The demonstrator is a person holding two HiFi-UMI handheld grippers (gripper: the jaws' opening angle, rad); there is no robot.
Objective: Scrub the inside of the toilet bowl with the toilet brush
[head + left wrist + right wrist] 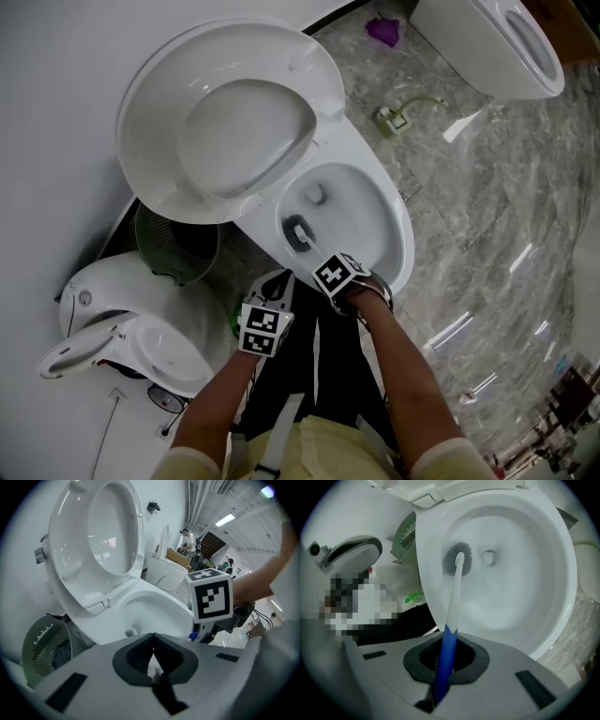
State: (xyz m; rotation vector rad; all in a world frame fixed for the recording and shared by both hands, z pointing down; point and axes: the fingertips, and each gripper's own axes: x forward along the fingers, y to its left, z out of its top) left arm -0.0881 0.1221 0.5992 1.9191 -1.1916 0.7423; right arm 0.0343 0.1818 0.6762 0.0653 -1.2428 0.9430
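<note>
On left gripper (pixel 153 660), jaws together, seemingly empty; on right gripper (pixel 446 660), jaws clamped round toilet brush (pixel 456 581).

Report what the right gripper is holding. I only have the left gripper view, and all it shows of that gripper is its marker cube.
Observer: The right gripper is shut on the blue-and-white handle of the toilet brush.
Operator: Give me the brush head's position.
Observer: It is inside the toilet bowl. The bristles look to be against the sloping wall beside the drain hole, not in the hole.
Operator: Tell me what lies on the floor beyond the toilet.
Observer: The head view shows a small purple object on the grey marbled floor, between this toilet and another one.
</note>
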